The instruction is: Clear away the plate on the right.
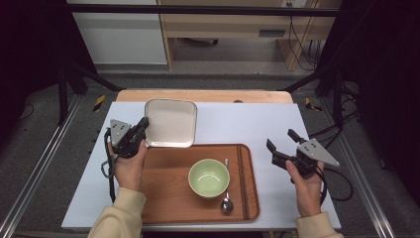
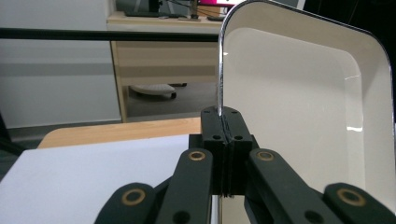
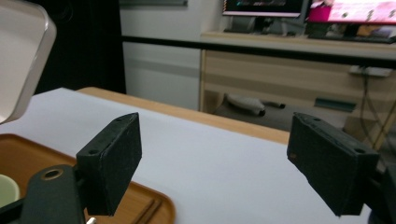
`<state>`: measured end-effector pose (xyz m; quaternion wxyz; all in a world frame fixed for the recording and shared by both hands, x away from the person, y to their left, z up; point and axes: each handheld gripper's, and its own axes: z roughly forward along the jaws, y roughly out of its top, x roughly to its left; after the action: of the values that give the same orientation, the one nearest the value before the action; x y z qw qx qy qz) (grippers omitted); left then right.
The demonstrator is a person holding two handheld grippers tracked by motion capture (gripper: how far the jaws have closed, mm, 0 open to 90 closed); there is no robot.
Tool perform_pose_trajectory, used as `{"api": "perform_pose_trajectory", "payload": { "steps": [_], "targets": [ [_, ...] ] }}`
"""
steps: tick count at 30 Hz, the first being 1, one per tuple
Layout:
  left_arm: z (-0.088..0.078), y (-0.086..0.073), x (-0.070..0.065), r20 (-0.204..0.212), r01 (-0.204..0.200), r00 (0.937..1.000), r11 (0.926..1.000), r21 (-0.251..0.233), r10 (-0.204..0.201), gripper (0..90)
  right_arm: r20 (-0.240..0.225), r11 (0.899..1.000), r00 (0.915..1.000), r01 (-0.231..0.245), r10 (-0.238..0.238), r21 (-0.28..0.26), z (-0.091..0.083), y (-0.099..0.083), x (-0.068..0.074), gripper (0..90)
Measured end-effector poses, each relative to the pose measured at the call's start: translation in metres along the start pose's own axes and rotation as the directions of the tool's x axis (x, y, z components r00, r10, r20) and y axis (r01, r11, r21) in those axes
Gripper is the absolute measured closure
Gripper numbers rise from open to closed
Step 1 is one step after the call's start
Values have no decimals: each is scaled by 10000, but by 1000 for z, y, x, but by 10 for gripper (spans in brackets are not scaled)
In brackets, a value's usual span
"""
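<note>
**A:** Cream-white, that square plate (image 1: 171,122). My left gripper (image 1: 138,130) has its jaws clamped on the plate's left rim, at the counter's (image 1: 218,119) far side, just beyond the wooden tray (image 1: 163,193).

**B:** Which way does it lie?

**A:** Nearly square, so no clear long axis; in the left gripper view it stands tilted, rim up.

**B:** And your right?

**A:** The right gripper (image 1: 281,142) hovers right of the tray, jaws spread wide, nothing between them. Green bowl (image 1: 208,177), spoon (image 1: 227,204) and chopsticks (image 1: 242,181) sit on the tray.
</note>
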<state>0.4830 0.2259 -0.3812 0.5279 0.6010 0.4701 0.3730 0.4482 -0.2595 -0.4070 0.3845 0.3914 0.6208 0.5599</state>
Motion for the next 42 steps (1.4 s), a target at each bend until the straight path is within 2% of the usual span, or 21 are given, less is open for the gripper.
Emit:
{"api": "perform_pose_trajectory", "payload": {
  "steps": [2, 5, 10, 14, 18, 21, 25, 29, 33, 36, 37, 39, 42],
  "targets": [
    [-6, -1, 5, -164, -45, 9999, 9999, 124, 47, 893, 171, 9998, 9998, 127, -124, -178, -12, -5, -5, 182],
    [-11, -5, 13, -253, 260, 9994, 9989, 388, -250, 893, 466, 9991, 9981, 413, -409, -95, -28, -15, -11, 183],
    [-21, -15, 17, -400, 292, 9989, 9958, 864, -258, 893, 631, 9998, 9980, -14, 2, 190, -41, -30, -21, 183],
    [-28, -28, 16, -401, 418, 9985, 9922, 1176, -373, 892, 848, 9995, 9962, -230, 210, 231, -41, -32, -26, 183],
    [-35, -45, 19, -476, 671, 9970, 9869, 1464, -608, 892, 882, 9994, 9960, -174, 146, 314, -41, -32, -25, 183],
    [-39, -53, 19, -489, 709, 9968, 9825, 1724, -633, 893, 890, 9993, 9958, -234, 206, 302, -41, -32, -24, 183],
    [-53, -63, 19, -563, 808, 9959, 9753, 2055, -706, 892, 930, 9990, 9956, -177, 139, 405, -40, -33, -24, 183],
    [-63, -74, 19, -570, 1237, 9919, 9668, 2237, -1138, 892, 1006, 9986, 9948, -229, 179, 482, -40, -34, -27, 183],
    [-65, -81, 13, -481, 1281, 9916, 9607, 2463, -1199, 892, 960, 9983, 9951, -272, 222, 517, -38, -34, -26, 183],
    [-66, -86, 8, -384, 1572, 9876, 9532, 2582, -1525, 892, 898, 9979, 9958, -245, 191, 596, -37, -34, -24, 183],
    [-65, -88, 7, -374, 1608, 9870, 9529, 2570, -1565, 892, 884, 9979, 9959, -241, 187, 601, -37, -35, -25, 183],
    [-65, -90, 5, -363, 1893, 9818, 9452, 2660, -1864, 891, 871, 9976, 9960, -250, 193, 649, -37, -35, -25, 183],
    [-65, -92, 4, -405, 1949, 9807, 9414, 2753, -1912, 890, 820, 9970, 9963, -304, 246, 706, -37, -36, -26, 183]
  ]
}}
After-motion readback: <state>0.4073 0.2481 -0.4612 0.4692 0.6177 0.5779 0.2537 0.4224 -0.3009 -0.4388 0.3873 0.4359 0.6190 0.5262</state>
